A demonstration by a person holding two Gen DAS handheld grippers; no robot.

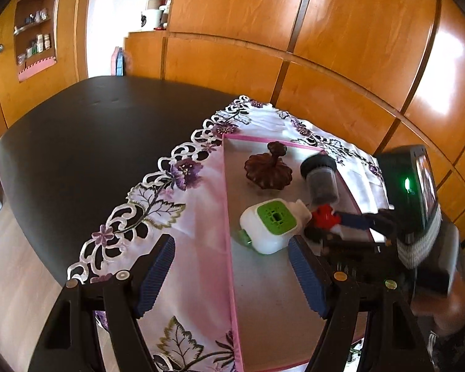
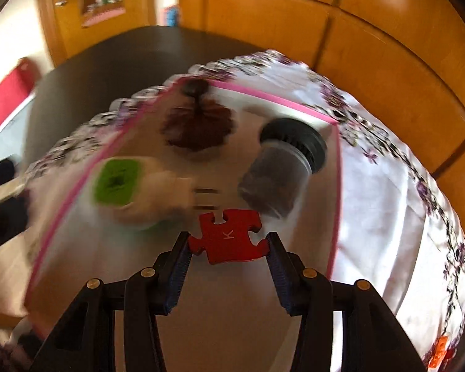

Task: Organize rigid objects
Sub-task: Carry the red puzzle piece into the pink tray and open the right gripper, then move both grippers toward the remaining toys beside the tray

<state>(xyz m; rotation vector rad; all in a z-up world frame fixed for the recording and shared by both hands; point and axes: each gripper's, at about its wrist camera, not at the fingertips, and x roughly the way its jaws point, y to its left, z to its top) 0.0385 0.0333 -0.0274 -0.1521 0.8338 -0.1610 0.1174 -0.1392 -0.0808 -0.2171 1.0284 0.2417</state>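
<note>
Right gripper (image 2: 229, 245) clamped on red puzzle piece (image 2: 229, 238), jaws partway closed, piece carried low over middle of pink-edged box (image 2: 282, 99).

Left gripper (image 1: 230, 276) wide open, empty, hanging astride box's left wall near its front corner.

Already in box: brown carved ornament (image 1: 268, 170) toward far edge; dark-capped jar (image 1: 320, 179) lying on side by right wall; white plug-in device with green face (image 1: 272, 223) near left wall.

Judgement: mostly done; puzzle piece not yet released. Orange item (image 2: 438, 353) on tablecloth (image 2: 387, 201), outside box near right corner, may remain.
</note>
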